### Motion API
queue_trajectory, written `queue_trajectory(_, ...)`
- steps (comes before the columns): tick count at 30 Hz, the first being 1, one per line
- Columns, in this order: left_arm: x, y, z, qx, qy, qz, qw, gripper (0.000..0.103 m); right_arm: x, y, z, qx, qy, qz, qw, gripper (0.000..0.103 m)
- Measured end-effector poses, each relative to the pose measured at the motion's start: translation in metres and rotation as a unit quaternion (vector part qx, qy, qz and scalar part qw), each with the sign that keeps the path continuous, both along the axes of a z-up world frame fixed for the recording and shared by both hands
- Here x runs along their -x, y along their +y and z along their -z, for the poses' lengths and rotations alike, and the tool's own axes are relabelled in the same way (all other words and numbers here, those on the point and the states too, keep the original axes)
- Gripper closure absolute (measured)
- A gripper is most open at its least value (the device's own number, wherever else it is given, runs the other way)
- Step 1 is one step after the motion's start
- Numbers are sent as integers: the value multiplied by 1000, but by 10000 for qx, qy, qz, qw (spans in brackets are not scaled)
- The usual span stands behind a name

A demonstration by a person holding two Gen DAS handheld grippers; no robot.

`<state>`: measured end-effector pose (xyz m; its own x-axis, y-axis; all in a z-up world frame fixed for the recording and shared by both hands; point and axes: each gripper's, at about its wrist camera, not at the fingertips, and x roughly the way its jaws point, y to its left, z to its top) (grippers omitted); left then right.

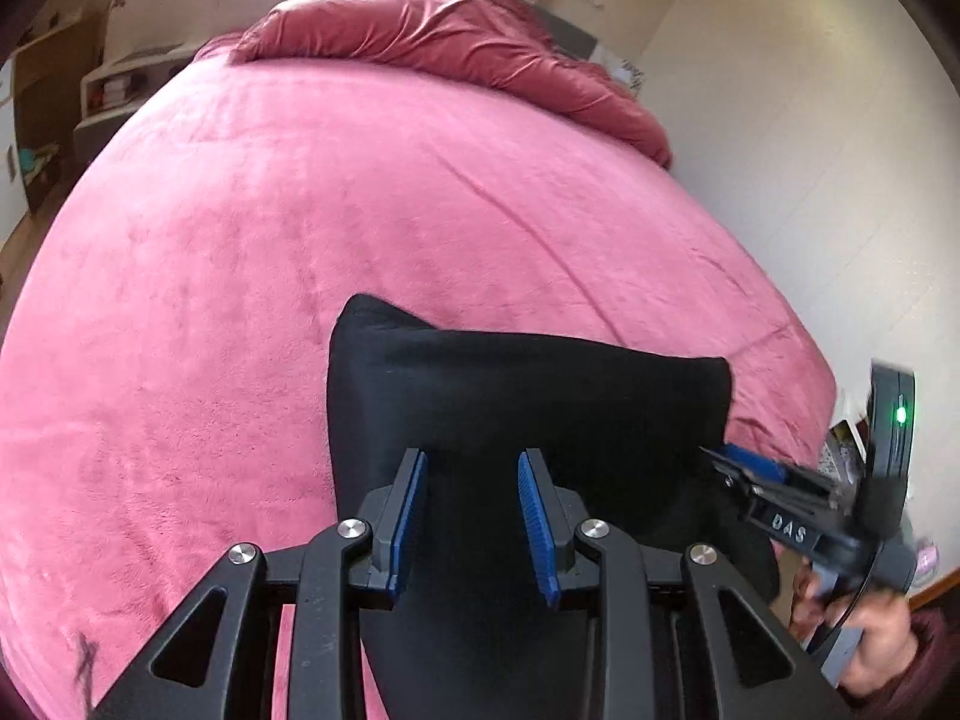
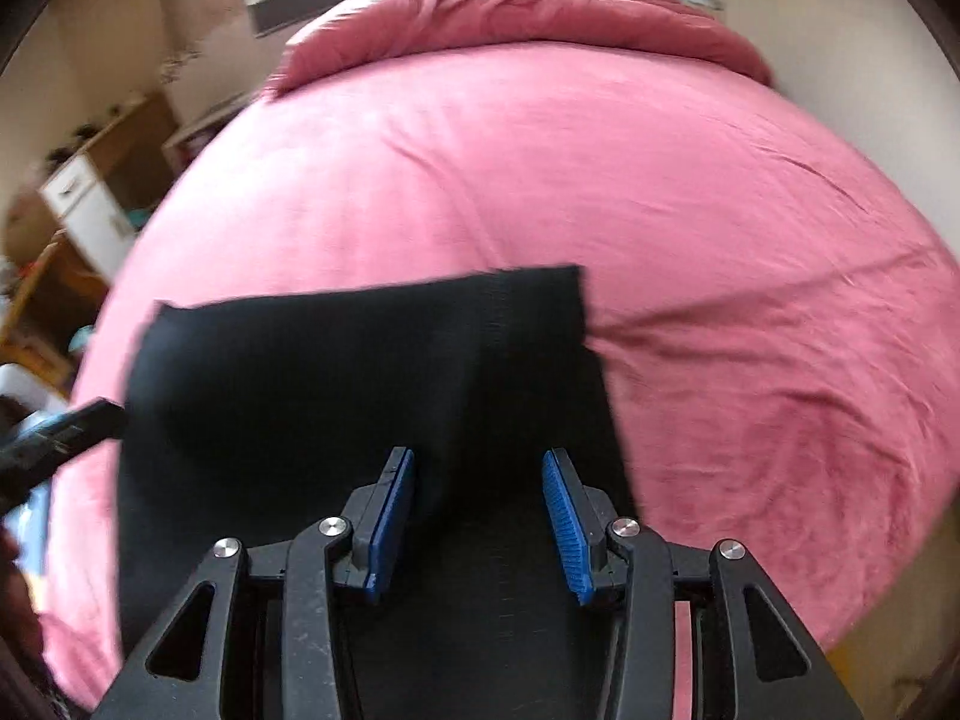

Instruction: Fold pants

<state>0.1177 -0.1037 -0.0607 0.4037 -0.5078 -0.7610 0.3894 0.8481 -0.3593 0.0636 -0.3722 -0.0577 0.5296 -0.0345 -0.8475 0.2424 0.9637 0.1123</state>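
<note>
While we are looking along the left claw [image 1: 474, 516], its blue pads [image 1: 410, 516] are standing apart over the black pants [image 1: 510, 396], pressing on nothing. The right claw [image 2: 489, 516] is also gaping, its pads [image 2: 567, 525] clear of the cloth below. The pants are lying folded on the pink bed [image 1: 270, 240], near its closer edge. In the left view, we are seeing the right claw [image 1: 741, 465] at the pants' right edge, gripped by a hand [image 1: 870, 642].
</note>
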Motion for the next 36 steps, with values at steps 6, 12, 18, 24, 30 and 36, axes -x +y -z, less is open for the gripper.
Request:
queue_trajectory(6,-13,-15,27,-349,166,-163,9991,71,-2,-11,26,13,-141,115,9998,42)
queue_trajectory(12,-8,-16,22,-477,-8,-225,9986,70,-8,-19,32,-132,-368,153,9991,36)
queue_trajectory(18,18,-1,9,-494,-230,-360,9979,64,14,-27,11,-396,-464,94,9981,33)
queue_trajectory(24,50,3,11,-648,-463,-257,9965,64,49,-17,-4,-147,-347,-311,9988,33)
queue_trajectory(30,65,-10,24,-1046,-522,34,9931,61,76,-8,13,643,214,-538,9962,34)
queue_trajectory(36,60,-1,28,-911,-269,-122,9954,46,88,-23,26,333,107,-181,9992,27)
